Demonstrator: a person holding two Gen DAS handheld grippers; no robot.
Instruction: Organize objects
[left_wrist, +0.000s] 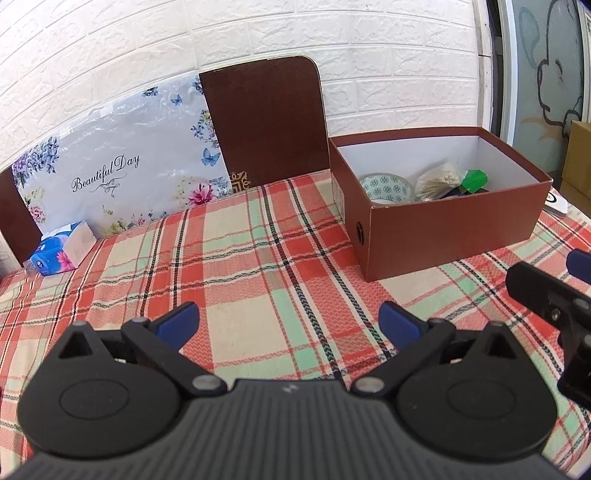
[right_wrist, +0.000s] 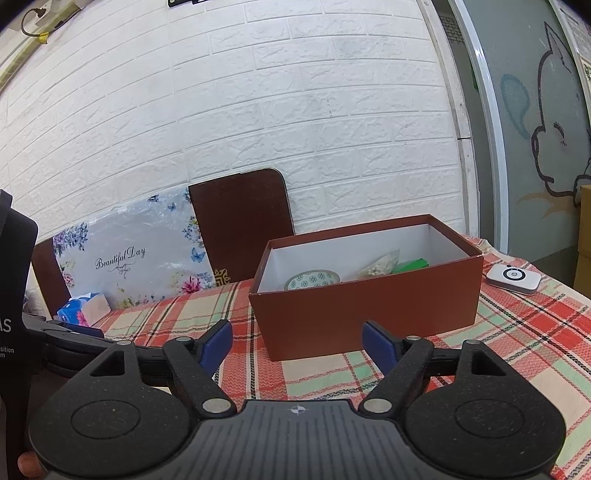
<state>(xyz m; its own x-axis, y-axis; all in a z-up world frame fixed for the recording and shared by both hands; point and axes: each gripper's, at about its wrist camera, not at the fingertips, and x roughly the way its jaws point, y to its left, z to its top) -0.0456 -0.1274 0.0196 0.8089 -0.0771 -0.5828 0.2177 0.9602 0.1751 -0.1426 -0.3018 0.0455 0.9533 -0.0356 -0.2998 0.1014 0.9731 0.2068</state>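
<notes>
An open brown cardboard box (left_wrist: 443, 236) (right_wrist: 369, 314) stands on the plaid tablecloth at the right. Inside it lie a patterned bowl (left_wrist: 386, 188) (right_wrist: 312, 279), a clear bag of cotton swabs (left_wrist: 439, 181) (right_wrist: 380, 267) and a green object (left_wrist: 474, 181) (right_wrist: 410, 266). My left gripper (left_wrist: 290, 319) hovers open over bare cloth, left of the box and nearer than it, nothing between its blue pads. My right gripper (right_wrist: 297, 341) is open just in front of the box's near wall, empty. Part of the right gripper shows at the right edge of the left wrist view.
A tissue pack (left_wrist: 61, 251) (right_wrist: 83, 308) lies at the far left by the wall. A floral "Beautiful Day" package (left_wrist: 122, 173) and a brown board (left_wrist: 266, 122) lean against the brick wall. A small white device (right_wrist: 513, 278) sits right of the box. A cardboard carton (left_wrist: 578, 158) stands beyond the table's right edge.
</notes>
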